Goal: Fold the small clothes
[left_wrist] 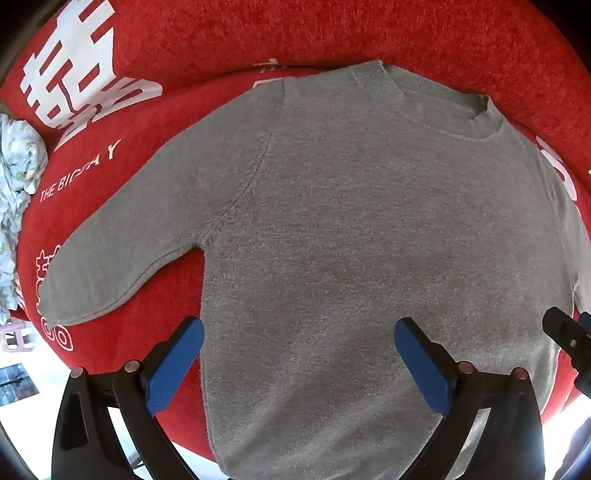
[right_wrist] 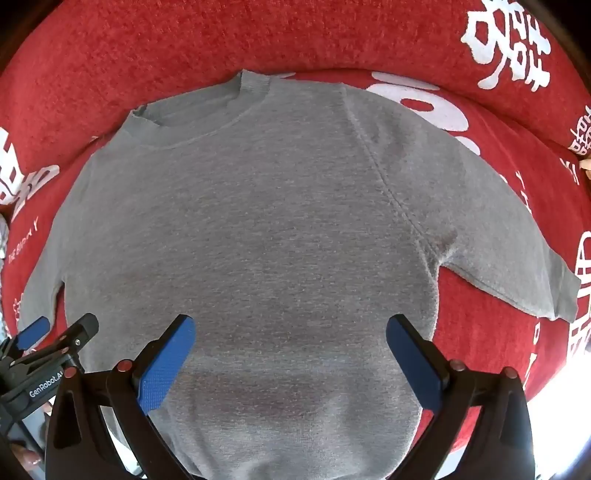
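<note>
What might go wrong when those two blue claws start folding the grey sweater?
The grey sweater lies flat on a plush red cover; a low pinch might catch that too. Both the left gripper and right gripper hang open over its body, close together, and may bump. The spread sleeves could drag and bunch up.

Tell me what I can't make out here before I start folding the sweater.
- Bottom hem of the grey sweater: cut off by the lower edge in both wrist views, behind the open left gripper and right gripper.
- Its right sleeve: past the left view's right edge.
- Patterned cloth: cut by the left view's left edge; can't identify.
</note>
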### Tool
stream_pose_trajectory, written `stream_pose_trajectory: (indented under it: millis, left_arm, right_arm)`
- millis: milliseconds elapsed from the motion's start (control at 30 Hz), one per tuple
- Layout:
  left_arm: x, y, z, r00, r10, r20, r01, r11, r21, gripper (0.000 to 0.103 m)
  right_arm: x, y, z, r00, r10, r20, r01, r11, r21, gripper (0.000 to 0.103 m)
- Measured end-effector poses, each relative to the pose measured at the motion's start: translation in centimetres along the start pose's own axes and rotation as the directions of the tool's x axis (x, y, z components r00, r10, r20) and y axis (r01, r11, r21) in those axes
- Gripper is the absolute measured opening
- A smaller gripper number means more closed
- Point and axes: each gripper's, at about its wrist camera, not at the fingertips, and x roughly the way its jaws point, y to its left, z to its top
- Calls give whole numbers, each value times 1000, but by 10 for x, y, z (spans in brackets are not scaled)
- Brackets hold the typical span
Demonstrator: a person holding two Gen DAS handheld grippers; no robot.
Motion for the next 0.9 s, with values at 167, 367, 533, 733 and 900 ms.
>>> stream_pose_trajectory:
  millis: [167, 367, 533, 733, 900]
  left_arm:
    - [0, -1, 0, 1000, 1, 1, -1, 1000, -10, 103]
    - [3, 0, -1, 1000, -1, 8, 1, 1000, -5, 103]
    - [2, 0, -1, 1000, 0, 4, 0, 1000, -3, 103]
    - [3, 0, -3, 1000, 4, 4, -4, 1000, -5, 103]
    - [3, 1, -4, 1000, 7, 2, -7, 1000, -2, 103]
  right_arm:
    - [-1, 2, 3, 1000, 1, -2, -1, 1000, 0, 103]
    - [-1, 3, 4, 1000, 3, -3, -3, 1000, -2, 103]
    - [-2, 3, 5, 1000, 3, -2, -3, 1000, -1, 103]
    - [-2, 2, 4, 1000, 5, -1, -5, 1000, -11, 103]
    - [-2, 3, 4, 1000, 7, -1, -7, 1000, -11, 103]
